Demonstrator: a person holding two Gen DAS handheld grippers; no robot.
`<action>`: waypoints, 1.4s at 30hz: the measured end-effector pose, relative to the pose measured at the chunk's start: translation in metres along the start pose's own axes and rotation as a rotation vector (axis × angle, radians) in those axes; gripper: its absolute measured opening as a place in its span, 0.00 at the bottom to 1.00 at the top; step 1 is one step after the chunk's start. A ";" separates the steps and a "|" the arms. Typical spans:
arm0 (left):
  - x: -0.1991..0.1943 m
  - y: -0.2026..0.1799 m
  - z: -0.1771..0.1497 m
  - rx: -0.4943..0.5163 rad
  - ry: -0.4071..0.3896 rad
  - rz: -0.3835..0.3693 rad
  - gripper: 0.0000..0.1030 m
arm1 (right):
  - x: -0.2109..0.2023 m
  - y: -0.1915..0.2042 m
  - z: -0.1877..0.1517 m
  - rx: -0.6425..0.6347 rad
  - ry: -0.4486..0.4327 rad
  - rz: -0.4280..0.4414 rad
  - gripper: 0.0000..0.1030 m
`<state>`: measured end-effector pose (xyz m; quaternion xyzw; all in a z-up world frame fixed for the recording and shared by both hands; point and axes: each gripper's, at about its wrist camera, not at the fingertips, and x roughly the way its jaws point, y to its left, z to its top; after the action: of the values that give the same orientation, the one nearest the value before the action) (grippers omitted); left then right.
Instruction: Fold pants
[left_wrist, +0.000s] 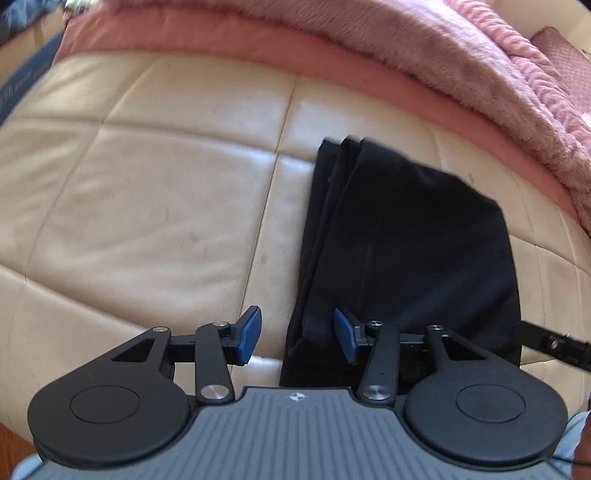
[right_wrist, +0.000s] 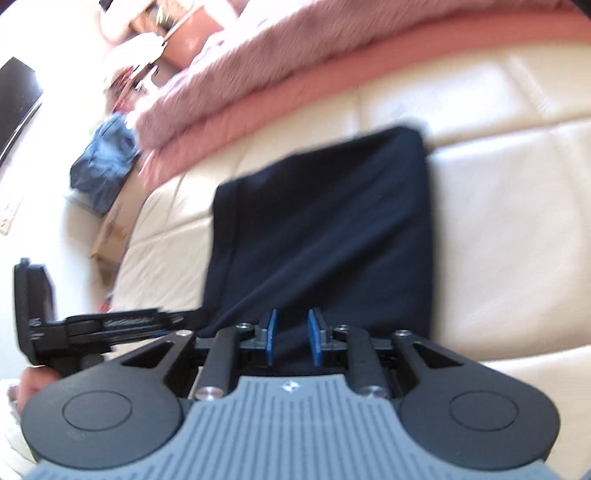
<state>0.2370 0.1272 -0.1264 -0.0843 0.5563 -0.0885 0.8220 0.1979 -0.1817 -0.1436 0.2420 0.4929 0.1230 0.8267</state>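
The folded black pants (left_wrist: 406, 229), soft and limp, lie on the cream cushion (left_wrist: 147, 192); left gripper (left_wrist: 297, 338) open astride the near-left edge, right gripper (right_wrist: 291, 334) apparently unclenched over the near edge; grasp all layers.

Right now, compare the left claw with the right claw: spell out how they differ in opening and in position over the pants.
Opening: the left claw is spread wide, while the right claw is much narrower.
Position: the left claw straddles the left edge of the pants, one pad over the cream cushion; the right claw sits wholly over the dark fabric.
Shared: both have blue pads, point down at the near end, and neither visibly pinches cloth.
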 end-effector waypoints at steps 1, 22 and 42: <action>-0.004 -0.004 0.003 0.019 -0.021 0.000 0.52 | -0.005 -0.006 0.003 0.005 -0.021 -0.019 0.29; 0.058 0.030 0.046 -0.117 -0.072 -0.259 0.79 | 0.013 -0.085 0.022 0.174 -0.046 0.055 0.48; 0.067 0.010 0.043 -0.091 -0.096 -0.317 0.43 | 0.032 -0.113 0.016 0.335 -0.074 0.205 0.21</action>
<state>0.3015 0.1224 -0.1732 -0.2121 0.4995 -0.1878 0.8187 0.2232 -0.2687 -0.2206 0.4293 0.4484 0.1138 0.7757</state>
